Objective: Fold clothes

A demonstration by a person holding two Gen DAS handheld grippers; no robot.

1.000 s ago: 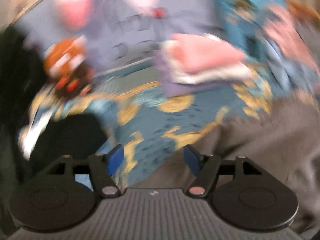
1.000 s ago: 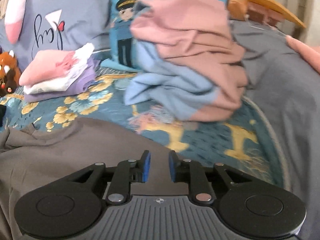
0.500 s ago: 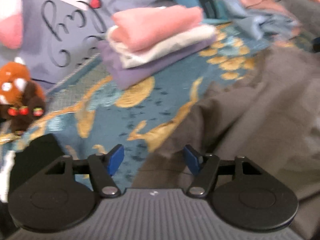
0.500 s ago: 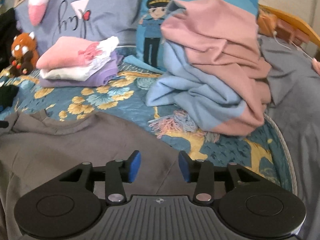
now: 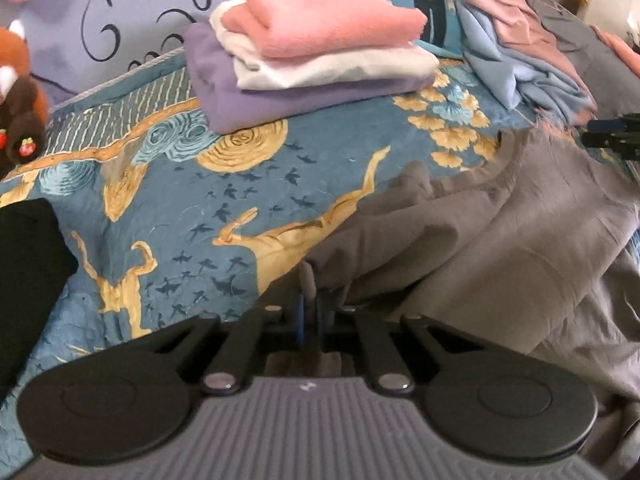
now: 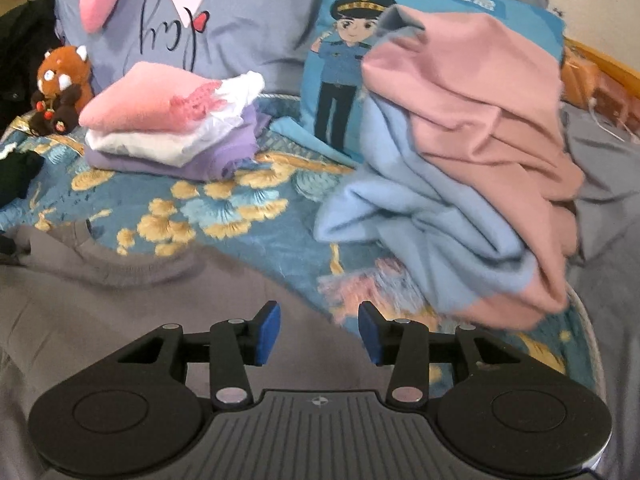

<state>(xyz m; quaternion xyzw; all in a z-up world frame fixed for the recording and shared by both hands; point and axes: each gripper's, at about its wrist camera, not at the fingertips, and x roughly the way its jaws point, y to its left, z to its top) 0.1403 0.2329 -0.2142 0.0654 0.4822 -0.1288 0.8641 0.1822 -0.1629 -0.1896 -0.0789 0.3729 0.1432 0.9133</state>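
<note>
On the bed, my left jaws (image 5: 310,316) pinch the soft, limp grey shirt's (image 5: 500,232) edge; right jaws (image 6: 319,332) gape above its shoulder.

Left gripper (image 5: 309,312): jaws, wide apart half a second back, have just been closing and now pinch a ridge of the grey garment (image 5: 480,248) at its edge; a tuft of cloth stands up between the pads. View lowered and steadied; folded stack (image 5: 312,60) now at 12 o'clock.

Right gripper (image 6: 319,334): jaws, near together a second ago, have been opening; pads stand apart over grey cloth, gripping nothing. Unfolded pile (image 6: 460,168) shifted toward 2 o'clock.
</note>
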